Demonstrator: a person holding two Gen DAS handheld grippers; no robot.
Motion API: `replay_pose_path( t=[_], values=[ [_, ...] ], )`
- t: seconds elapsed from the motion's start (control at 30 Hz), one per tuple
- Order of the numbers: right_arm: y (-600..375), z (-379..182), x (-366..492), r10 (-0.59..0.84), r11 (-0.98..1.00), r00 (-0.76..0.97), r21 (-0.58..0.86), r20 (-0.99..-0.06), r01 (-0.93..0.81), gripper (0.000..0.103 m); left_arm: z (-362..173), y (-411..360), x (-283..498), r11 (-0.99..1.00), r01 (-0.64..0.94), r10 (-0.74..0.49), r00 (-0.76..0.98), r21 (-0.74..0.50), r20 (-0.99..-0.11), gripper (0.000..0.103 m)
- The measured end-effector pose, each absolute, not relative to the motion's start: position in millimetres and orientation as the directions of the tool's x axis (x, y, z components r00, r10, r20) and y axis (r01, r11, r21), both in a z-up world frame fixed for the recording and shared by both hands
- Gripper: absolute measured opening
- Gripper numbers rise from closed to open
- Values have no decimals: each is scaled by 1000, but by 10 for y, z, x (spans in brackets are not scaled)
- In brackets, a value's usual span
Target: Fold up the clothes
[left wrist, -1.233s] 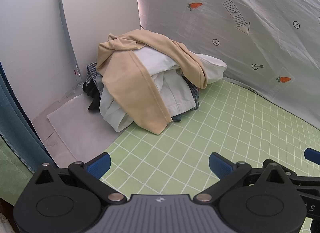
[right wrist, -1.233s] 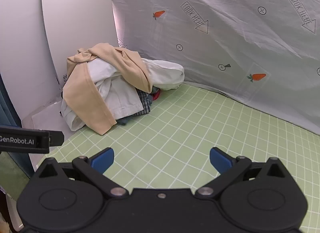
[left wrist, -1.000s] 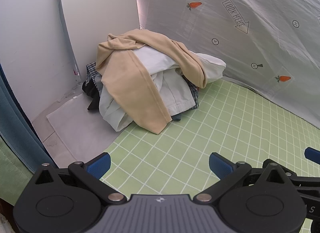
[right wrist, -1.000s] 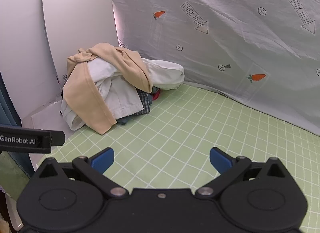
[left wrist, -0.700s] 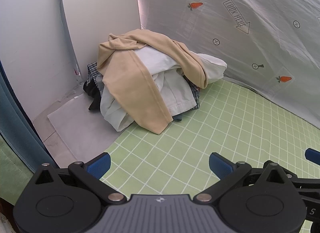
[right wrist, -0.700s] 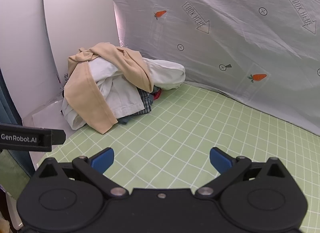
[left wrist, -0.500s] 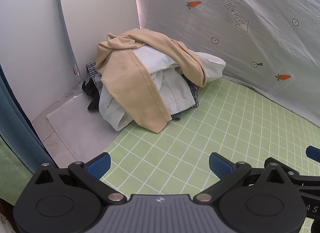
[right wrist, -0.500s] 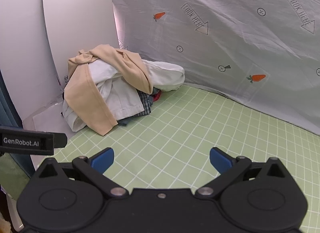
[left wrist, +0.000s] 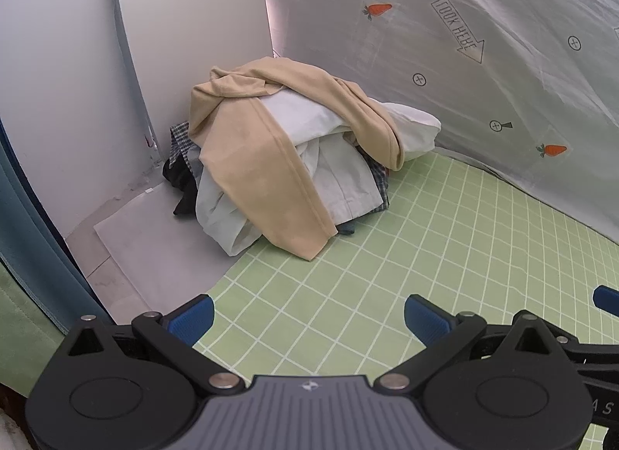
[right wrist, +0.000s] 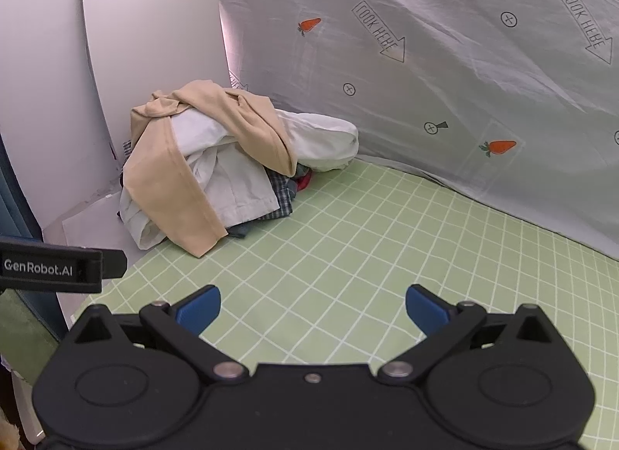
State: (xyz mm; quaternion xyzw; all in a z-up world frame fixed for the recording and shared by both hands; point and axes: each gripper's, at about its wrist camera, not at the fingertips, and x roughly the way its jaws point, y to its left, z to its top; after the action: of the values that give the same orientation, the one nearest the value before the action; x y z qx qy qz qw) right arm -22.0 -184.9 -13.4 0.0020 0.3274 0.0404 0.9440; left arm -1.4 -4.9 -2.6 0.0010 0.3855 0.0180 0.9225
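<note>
Green grid mat (left wrist: pixel 425 237) — clothes pile (left wrist: pixel 294 156) well beyond both wide-open, empty grippers (left wrist: pixel 309 320) (right wrist: pixel 313 309).

soft, even, bright light, faint shadows, sharp focus, strong fisheye bending with dark corners.

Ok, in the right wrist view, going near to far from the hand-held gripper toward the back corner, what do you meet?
Right hand-held gripper, open → green checked mat → pile of clothes with a tan garment on top → white panel standing behind it.
</note>
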Motion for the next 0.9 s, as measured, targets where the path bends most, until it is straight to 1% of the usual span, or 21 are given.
replay_pose_path(
  t=[0.9],
  values=[
    [-1842, -180, -196, 78, 997, 765, 32, -639, -75, 103, -86, -6, 29, 999, -38, 32, 679, 9, -734, 103]
  ],
)
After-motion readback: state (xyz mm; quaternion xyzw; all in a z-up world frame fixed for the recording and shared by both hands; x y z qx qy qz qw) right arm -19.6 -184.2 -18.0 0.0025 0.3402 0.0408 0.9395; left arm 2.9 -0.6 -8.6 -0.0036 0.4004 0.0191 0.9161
